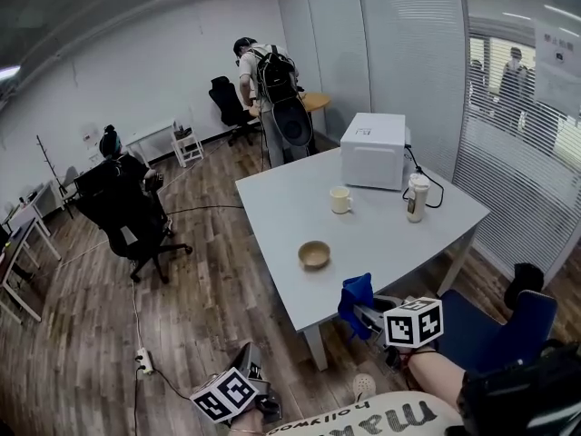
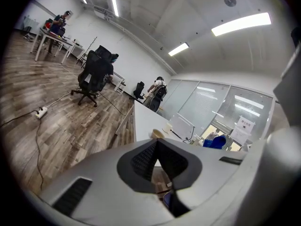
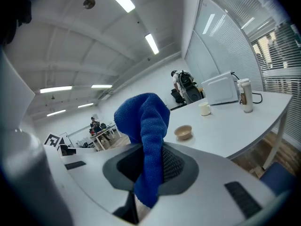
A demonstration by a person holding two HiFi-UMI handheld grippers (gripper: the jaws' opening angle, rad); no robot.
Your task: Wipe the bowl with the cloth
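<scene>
Your right tool (image 3: 151, 171) pinches the blue cloth (image 3: 146, 126) low down, its free end bunched above the jaws. Your left tool (image 2: 157, 164) is pressed together on nothing. The bowl (image 1: 314, 254) sits upright near the front edge of the worktop (image 1: 272, 198), apart from both tools. The cloth looks soft, light and floppy. The bowl looks small, rigid and apt to slide, so take it by the rim. The mug (image 1: 340, 200), lidded cup (image 1: 417, 197) and microwave (image 1: 373, 150) stand well behind it, leaving the approach unobstructed.
</scene>
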